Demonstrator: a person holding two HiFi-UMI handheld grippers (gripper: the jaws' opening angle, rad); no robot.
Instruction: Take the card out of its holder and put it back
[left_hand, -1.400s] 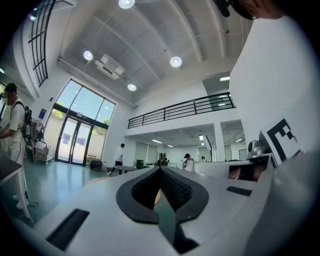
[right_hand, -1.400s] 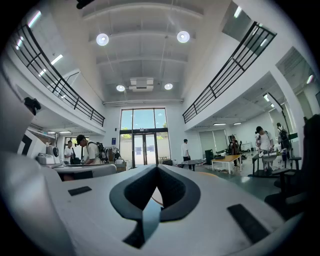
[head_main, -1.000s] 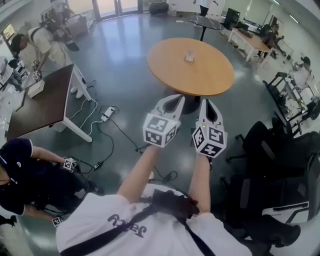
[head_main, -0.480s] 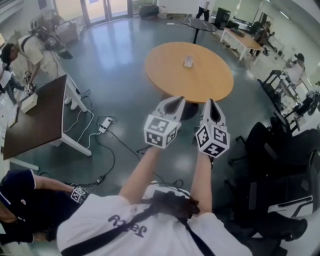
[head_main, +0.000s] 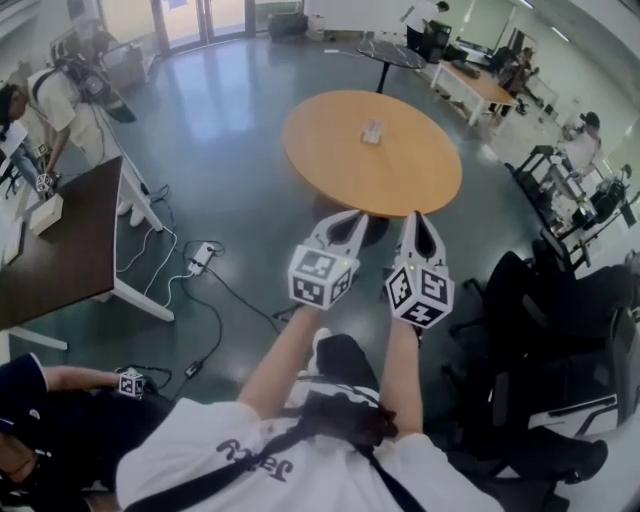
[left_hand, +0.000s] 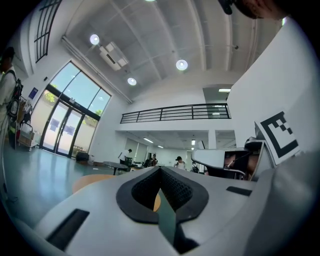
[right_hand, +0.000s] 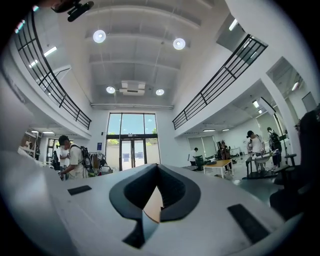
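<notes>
A small clear card holder (head_main: 373, 131) with a card in it stands near the middle of a round wooden table (head_main: 330, 155), well ahead of both grippers. My left gripper (head_main: 352, 216) and right gripper (head_main: 418, 216) are held side by side in front of my body, pointing level toward the table's near edge. Both are shut with nothing between the jaws. In the left gripper view the jaws (left_hand: 160, 170) meet at their tips, with a slice of the table (left_hand: 92, 180) beyond. The right gripper (right_hand: 157, 167) looks the same in its own view, its tips together.
A dark desk (head_main: 50, 250) with white legs stands at the left, with a power strip and cables (head_main: 200, 258) on the floor beside it. Black office chairs (head_main: 540, 300) crowd the right. A crouching person (head_main: 40, 400) is at lower left. More people and desks stand far off.
The round table and card holder have come a little nearer and the floor has slid back under me. Both grippers stayed shut and side by side, slightly lower in the head view.
</notes>
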